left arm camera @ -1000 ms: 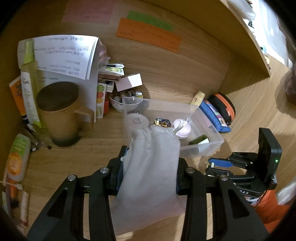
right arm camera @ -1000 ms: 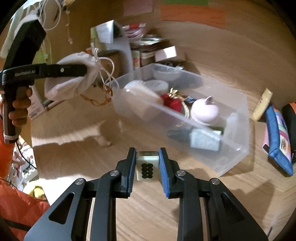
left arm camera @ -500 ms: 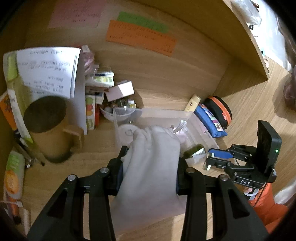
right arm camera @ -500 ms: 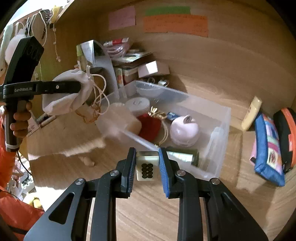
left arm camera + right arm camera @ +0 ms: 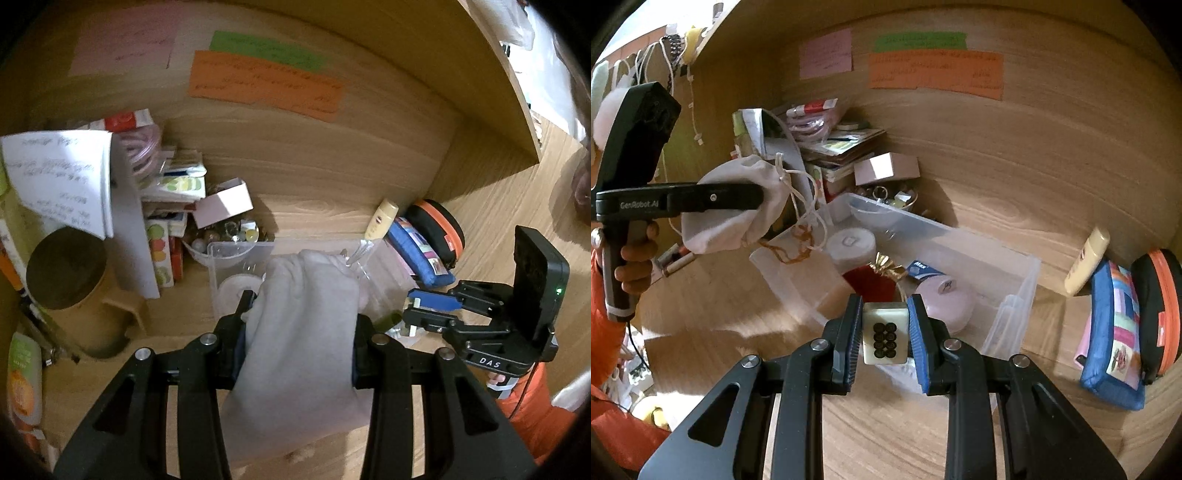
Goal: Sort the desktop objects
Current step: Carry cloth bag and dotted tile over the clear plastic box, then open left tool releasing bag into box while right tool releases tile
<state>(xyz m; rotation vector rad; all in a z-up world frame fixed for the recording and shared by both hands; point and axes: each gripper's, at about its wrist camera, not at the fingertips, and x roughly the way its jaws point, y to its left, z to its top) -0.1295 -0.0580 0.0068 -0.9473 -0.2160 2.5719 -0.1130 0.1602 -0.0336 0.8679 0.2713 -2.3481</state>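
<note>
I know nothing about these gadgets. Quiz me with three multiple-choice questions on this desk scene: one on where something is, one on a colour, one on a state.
1. Where is the pink round case?
A. inside the clear plastic bin
B. on the paper stack
C. hanging on the wall

2. What colour is the largest note on the back wall?
A. blue
B. orange
C. white

3. What is the right hand-held gripper doing?
A. open and empty
B. clamped on a mahjong tile
C. clamped on a pen

Answers:
1 A, it lies among the items within the bin's walls.
2 B, the wide strip under the green note is orange.
3 B, the tile with dark dots sits between both pads.
</note>
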